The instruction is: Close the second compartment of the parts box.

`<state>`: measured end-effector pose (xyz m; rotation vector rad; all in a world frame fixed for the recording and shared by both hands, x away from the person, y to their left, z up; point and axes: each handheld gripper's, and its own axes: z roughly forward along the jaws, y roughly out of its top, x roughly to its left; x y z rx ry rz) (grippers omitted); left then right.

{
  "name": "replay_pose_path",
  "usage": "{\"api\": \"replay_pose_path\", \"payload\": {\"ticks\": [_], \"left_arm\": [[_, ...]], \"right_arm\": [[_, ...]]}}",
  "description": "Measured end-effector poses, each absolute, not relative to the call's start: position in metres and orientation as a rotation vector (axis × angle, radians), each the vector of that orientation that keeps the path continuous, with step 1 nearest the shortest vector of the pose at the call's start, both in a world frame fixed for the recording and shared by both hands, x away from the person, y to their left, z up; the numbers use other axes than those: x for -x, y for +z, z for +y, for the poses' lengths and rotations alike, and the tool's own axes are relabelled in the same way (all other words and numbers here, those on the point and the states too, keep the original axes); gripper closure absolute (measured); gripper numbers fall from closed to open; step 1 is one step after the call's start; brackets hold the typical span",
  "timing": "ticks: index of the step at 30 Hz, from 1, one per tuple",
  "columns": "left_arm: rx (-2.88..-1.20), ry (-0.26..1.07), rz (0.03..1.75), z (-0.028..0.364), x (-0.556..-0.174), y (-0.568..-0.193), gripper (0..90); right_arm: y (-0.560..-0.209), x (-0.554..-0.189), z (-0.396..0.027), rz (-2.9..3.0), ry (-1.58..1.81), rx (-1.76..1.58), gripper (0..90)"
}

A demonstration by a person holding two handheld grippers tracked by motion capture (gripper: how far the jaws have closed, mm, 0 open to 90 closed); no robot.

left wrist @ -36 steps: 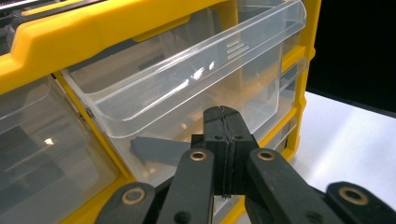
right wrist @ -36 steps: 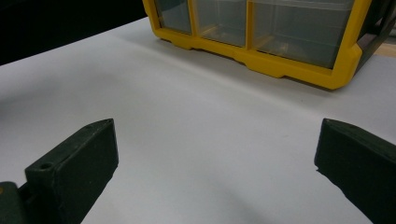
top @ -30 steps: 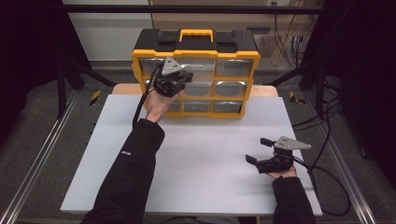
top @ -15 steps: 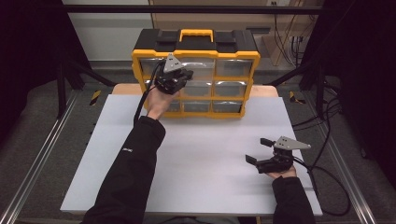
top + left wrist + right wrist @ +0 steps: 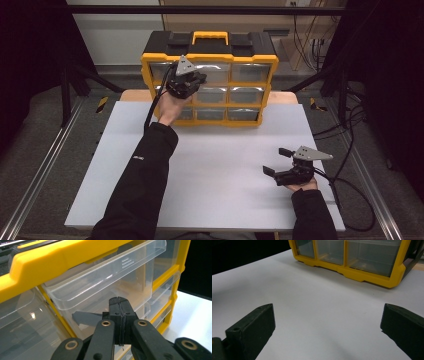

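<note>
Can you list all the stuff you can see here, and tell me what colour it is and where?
Drawer cabinet: one, yellow frame with a black top and yellow handle, standing at the far edge of the table.
Clear drawers: nine, see-through, in three rows in the cabinet front; one top drawer stands pulled out a little.
Table top: one, white, under everything.
Cables: several, black, on the floor at the right.
Left claw: one, black, shut, up against the pulled-out drawer's front.
Right claw: one, black, open, low over the table's near right part.
Sleeves: two, black, coming in from the near edge.
</note>
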<state>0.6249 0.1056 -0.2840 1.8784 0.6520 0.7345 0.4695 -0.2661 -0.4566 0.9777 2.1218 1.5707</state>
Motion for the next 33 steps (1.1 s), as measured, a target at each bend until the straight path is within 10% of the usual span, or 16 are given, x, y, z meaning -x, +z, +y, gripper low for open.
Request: {"api": "replay_pose_path", "payload": {"ticks": [33], "left_arm": [[-1.87, 0.694, 0.706, 0.112, -0.621, -0.281, 82.0]], "right_arm": [[-0.456, -0.469, -0.266, 2.117, 1.576, -0.981, 0.1]]}}
